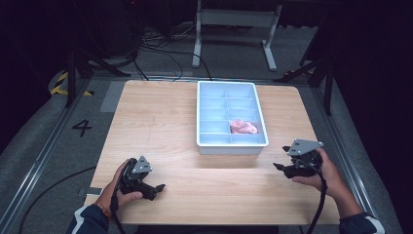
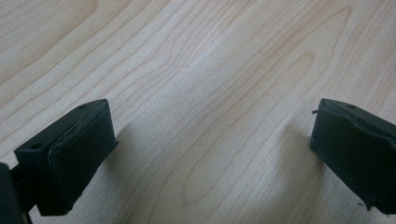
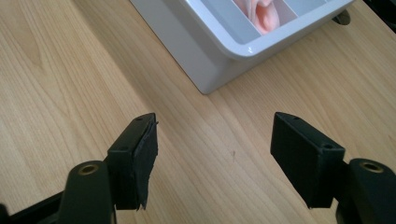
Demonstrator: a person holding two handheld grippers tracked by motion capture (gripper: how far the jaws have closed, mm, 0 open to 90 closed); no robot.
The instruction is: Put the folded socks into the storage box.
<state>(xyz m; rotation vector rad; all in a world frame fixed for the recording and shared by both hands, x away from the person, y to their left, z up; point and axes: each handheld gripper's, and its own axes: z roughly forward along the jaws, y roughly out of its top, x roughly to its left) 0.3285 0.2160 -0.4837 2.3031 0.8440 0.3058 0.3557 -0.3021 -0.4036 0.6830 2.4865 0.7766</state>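
Observation:
A pale blue divided tray (image 1: 202,117) stands on the wooden table, back of centre. A pink soft object (image 1: 243,126) lies in one of its right-hand compartments near the front, and shows again as the pink object (image 3: 261,14) inside the tray (image 3: 205,42) in the right gripper view. My left gripper (image 1: 158,187) rests low at the table's front left, open, with bare wood between its jaws (image 2: 210,154). My right gripper (image 1: 280,167) is held at the front right, just off the tray's front right corner, open and empty (image 3: 212,154).
The table's front edge runs just below both hands. Broad bare wood (image 1: 156,122) lies left of the tray. Beyond the table are a metal frame stand (image 1: 234,19), floor cables and a floor mark "4" (image 1: 82,127).

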